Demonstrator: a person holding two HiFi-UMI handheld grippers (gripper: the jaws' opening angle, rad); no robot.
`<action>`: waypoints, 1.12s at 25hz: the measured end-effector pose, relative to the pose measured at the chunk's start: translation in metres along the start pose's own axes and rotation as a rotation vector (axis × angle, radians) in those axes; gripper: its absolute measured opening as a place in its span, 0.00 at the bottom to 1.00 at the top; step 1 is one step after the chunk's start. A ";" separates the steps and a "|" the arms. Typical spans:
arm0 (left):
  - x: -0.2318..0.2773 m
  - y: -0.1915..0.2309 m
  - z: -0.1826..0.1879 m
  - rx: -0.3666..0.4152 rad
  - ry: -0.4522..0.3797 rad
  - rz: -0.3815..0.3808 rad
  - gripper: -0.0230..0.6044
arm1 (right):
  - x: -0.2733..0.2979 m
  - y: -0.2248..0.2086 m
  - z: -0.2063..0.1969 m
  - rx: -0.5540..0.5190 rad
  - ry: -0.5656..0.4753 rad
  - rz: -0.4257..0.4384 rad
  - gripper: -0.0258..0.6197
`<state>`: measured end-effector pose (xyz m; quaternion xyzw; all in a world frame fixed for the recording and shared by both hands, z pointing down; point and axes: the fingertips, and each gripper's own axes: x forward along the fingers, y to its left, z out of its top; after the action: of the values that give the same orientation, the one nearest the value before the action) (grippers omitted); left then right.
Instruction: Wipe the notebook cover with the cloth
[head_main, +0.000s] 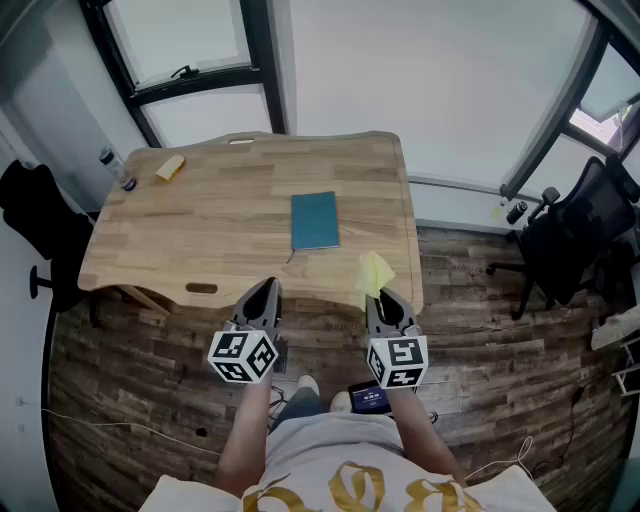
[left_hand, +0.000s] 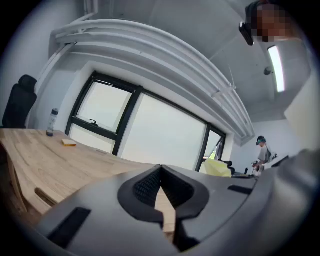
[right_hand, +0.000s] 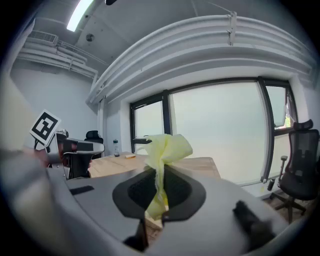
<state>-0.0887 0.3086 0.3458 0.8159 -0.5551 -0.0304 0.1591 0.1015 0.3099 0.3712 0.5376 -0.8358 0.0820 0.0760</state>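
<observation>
The wiping has not begun, as far as I can judge: the teal notebook (head_main: 315, 221) lies closed and flat near the middle of the wooden table (head_main: 180, 240), with nothing touching it. The right gripper (head_main: 380, 300) is clamped on the yellow cloth (head_main: 375, 272), which sticks up in a bunch from its jaws, nearer the person than the notebook and slightly to its right. The left gripper (head_main: 266, 292) has its jaws pressed together on nothing, on the near side of the notebook and to its left. Carrying the cloth onto the cover and rubbing across it remain. Far left of the notebook sit a small yellow block (head_main: 170, 167) and a bottle (head_main: 118, 170); beyond it are big windows (head_main: 200, 40), and well to its right a black office chair (head_main: 580, 240) stands on a plank floor (head_main: 500, 370)
</observation>
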 end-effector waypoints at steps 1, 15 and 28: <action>0.000 0.000 0.000 0.004 0.002 0.004 0.06 | 0.000 0.000 0.002 -0.001 -0.002 0.000 0.10; 0.001 0.013 -0.004 0.086 0.028 0.094 0.06 | 0.010 -0.012 -0.002 0.048 0.007 0.006 0.10; 0.077 0.070 0.004 0.050 0.047 0.098 0.06 | 0.098 -0.036 -0.003 0.074 0.047 -0.031 0.10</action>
<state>-0.1231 0.2138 0.3728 0.7920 -0.5910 0.0107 0.1529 0.0939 0.2094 0.3968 0.5510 -0.8216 0.1242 0.0771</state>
